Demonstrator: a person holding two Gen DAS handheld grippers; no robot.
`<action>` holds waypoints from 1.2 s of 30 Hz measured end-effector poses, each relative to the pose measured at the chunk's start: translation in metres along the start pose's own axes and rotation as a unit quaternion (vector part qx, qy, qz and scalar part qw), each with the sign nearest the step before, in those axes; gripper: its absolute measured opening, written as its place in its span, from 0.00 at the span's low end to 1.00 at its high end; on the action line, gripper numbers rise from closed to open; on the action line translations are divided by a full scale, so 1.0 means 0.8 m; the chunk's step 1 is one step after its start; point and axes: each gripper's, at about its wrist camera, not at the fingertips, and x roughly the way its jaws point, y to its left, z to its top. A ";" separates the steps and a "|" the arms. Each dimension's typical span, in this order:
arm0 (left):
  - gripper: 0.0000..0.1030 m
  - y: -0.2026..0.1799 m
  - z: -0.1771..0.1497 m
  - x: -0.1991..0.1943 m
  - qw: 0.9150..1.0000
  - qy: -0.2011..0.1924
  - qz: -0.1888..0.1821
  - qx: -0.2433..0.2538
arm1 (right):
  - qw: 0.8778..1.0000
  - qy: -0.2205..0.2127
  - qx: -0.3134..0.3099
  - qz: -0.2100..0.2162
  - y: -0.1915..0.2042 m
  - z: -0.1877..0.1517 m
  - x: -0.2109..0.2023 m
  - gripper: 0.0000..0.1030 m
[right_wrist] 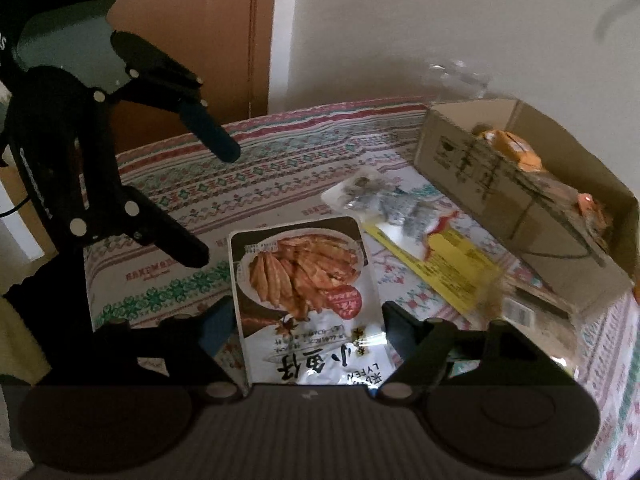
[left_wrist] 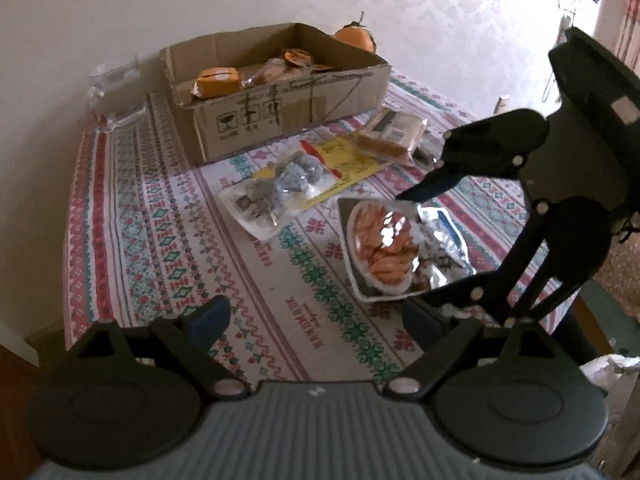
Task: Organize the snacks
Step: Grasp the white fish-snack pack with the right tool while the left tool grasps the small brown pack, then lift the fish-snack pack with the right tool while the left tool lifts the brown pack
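So the table (left_wrist: 168,216) has that patterned cloth on it, and the cardboard box (left_wrist: 280,92) sits at the far side with a few orange packets already dropped in. I'll use the box as my reference for everything else.

On the near side of the box, out on the cloth, are the loose snacks: a brown packet (left_wrist: 394,128) close to the box's right corner, then a yellow-and-clear bag (left_wrist: 296,180) of little wrapped bits, and nearest of all the fish snack pouch (right_wrist: 304,300) with the fried-fish picture, well apart from the box.

That pouch is the one that matters. In the right wrist view it lies flat with its long axis running straight away from the camera toward the box side, and its near end sits between the jaws of the right gripper (right_wrist: 308,328). Those jaws are spread to either side of it. I can't see the pads actually pressing the edges, so I'd say it's bracketed, not pinched yet.

The left gripper (left_wrist: 316,320) is further from the pouch, jaws spread wide with only cloth between them. So the right hand is clearly the nearer one, and I'd guess the grab is across the pouch's short width.
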 end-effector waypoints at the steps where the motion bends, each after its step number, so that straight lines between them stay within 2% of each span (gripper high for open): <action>1: 0.90 -0.001 0.001 0.001 1.000 0.002 0.000 0.003 | 1.000 0.000 0.003 -0.005 -0.003 -0.002 -0.003 0.80; 7: 0.90 -0.011 0.006 0.015 1.000 0.010 -0.010 0.021 | 0.998 -0.002 0.049 -0.028 -0.028 -0.021 -0.027 0.80; 12: 0.90 -0.028 0.013 0.032 0.999 0.021 -0.024 0.043 | 0.993 0.019 0.082 -0.077 -0.048 -0.038 -0.035 0.79; 16: 0.88 -0.046 0.020 0.048 0.998 0.017 -0.035 0.046 | 0.990 0.019 0.109 -0.091 -0.060 -0.048 -0.041 0.79; 18: 0.85 -0.056 0.024 0.057 0.998 0.016 -0.036 0.041 | 0.988 0.018 0.115 -0.097 -0.064 -0.050 -0.042 0.79; 21: 0.69 -0.068 0.026 0.070 0.998 0.018 -0.041 0.041 | 0.987 0.018 0.121 -0.101 -0.065 -0.053 -0.043 0.79; 22: 0.65 -0.074 0.025 0.070 0.998 0.011 -0.030 0.049 | 0.987 0.017 0.121 -0.102 -0.064 -0.053 -0.042 0.79; 23: 0.55 -0.078 0.025 0.068 0.998 0.006 -0.030 0.054 | 0.987 0.016 0.122 -0.102 -0.063 -0.053 -0.042 0.79; 25: 0.47 -0.082 0.027 0.067 0.998 0.006 -0.035 0.051 | 0.987 0.012 0.124 -0.102 -0.062 -0.054 -0.043 0.79; 36: 0.44 -0.082 0.033 0.049 0.998 0.001 -0.031 0.055 | 0.986 0.005 0.132 -0.098 -0.066 -0.058 -0.047 0.79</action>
